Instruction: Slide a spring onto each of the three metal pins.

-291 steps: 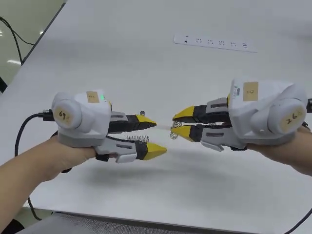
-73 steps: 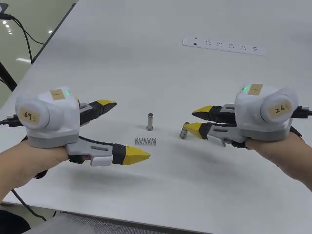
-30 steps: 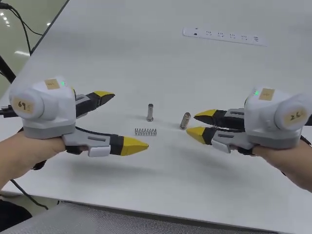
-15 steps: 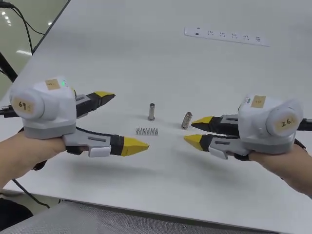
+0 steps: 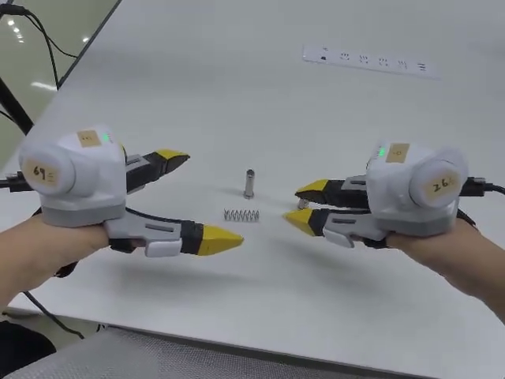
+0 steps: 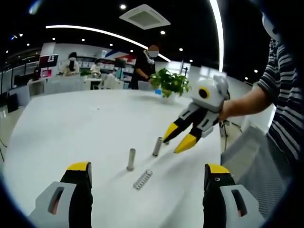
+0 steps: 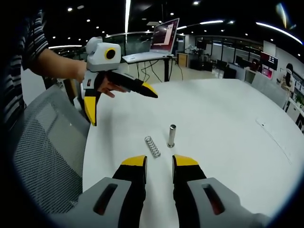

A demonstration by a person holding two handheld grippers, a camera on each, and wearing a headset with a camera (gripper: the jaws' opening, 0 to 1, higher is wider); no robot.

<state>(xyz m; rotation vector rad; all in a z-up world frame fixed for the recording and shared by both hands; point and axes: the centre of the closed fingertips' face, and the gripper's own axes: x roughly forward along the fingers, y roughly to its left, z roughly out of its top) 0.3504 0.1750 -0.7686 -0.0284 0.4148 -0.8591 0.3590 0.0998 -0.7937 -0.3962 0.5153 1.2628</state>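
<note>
Coiled wire spring (image 5: 241, 215) lies near upright steel pin (image 5: 249, 183), smooth white table (image 5: 237, 95); left gripper (image 5: 213, 197) splayed, right gripper (image 5: 292, 204) narrowly parted, both empty.

Place: open-plan office
Furniture: mesh chair (image 7: 42, 161) beside the white tabletop (image 7: 228, 123)
Equipment: laptop (image 7: 165, 34) beyond the tabletop, power strip (image 5: 369, 62) on it

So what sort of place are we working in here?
Most likely an open-plan office: a long white table with a power strip, a laptop further back, a potted plant and recessed ceiling lights.
</note>
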